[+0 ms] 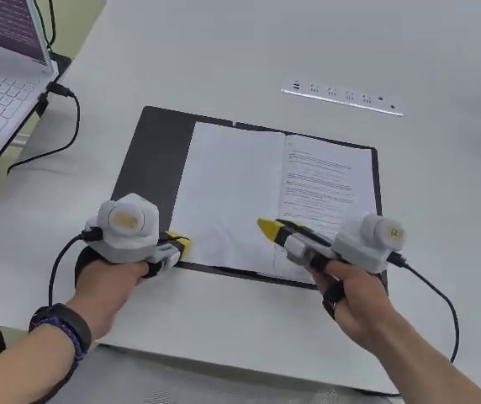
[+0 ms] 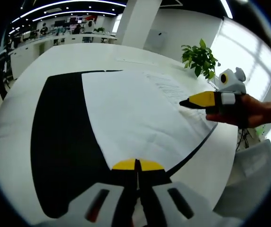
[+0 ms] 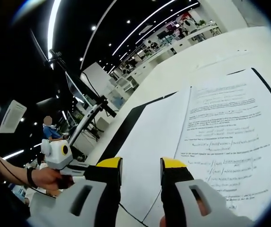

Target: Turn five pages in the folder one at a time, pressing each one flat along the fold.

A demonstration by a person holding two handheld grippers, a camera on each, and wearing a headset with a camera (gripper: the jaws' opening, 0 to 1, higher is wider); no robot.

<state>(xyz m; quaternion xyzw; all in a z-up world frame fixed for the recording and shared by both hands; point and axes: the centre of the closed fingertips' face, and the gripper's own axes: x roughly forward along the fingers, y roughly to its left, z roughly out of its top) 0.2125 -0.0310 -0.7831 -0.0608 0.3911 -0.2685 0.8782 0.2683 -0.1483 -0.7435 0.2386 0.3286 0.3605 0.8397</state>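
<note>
Directly ahead of the left gripper (image 2: 136, 164), whose jaws are pressed together, lies the blank page (image 2: 126, 109) of the open folder (image 2: 59, 142). Right gripper (image 3: 141, 165) jaws stand parted; the fold and printed page (image 3: 221, 123) lie ahead of them.

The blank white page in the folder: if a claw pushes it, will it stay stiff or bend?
Probably floppy: the blank page is a thin sheet lying flat on the black folder. Likely light, so a sideways push may wrinkle it. It seems held at the fold, so it should not slide out.
</note>
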